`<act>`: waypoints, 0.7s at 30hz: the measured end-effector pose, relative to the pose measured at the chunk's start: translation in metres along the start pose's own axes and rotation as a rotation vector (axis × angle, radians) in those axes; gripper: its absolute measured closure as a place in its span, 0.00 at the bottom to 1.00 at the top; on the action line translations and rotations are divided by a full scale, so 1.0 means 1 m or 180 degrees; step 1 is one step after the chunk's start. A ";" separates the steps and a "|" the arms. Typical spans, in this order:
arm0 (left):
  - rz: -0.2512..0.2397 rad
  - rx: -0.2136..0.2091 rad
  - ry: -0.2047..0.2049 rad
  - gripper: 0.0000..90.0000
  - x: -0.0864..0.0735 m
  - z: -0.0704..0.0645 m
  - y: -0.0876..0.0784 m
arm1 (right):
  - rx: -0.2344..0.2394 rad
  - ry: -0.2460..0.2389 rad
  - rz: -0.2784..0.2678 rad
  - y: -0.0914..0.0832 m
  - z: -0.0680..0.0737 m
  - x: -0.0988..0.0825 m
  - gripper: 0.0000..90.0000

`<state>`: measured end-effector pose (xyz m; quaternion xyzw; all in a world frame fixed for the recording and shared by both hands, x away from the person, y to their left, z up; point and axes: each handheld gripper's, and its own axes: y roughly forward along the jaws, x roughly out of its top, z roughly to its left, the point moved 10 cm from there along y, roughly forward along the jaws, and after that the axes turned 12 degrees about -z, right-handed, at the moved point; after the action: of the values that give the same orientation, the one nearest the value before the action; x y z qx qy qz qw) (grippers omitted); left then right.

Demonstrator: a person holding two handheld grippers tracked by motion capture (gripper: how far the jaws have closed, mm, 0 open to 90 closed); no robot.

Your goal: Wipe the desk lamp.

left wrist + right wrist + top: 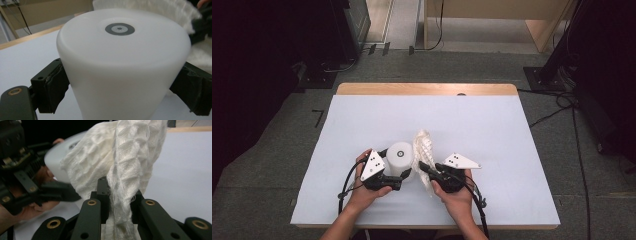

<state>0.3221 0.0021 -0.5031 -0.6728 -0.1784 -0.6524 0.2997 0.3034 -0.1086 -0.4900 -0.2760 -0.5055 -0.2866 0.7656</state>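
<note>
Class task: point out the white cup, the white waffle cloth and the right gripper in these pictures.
white cup (120, 62), left gripper view, on its side wall.
white waffle cloth (130, 152), right gripper view, on its twisted fold.
right gripper (424, 166), high view, between its fingertips.

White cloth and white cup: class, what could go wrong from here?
1. The right claw pinches only a thin fold of the white cloth; it may slip out under a pull.
2. The left claw clamps the smooth, tapered white cup; it might slide or tip.
3. The cloth hangs against the cup and could drag it.
</note>
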 end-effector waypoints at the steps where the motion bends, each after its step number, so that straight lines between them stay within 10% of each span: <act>1: 0.0000 0.0000 0.0000 0.10 0.000 0.000 0.000 | 0.0000 0.0000 0.0000 0.000 0.000 0.000 0.87; 21: 0.0098 0.0133 -0.0171 0.07 -0.010 0.001 0.003 | -0.0082 0.0045 0.0045 -0.002 -0.012 -0.006 0.87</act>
<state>0.3235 0.0022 -0.5138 -0.6864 -0.1896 -0.6255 0.3188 0.3076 -0.1178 -0.4997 -0.2873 -0.4944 -0.2897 0.7676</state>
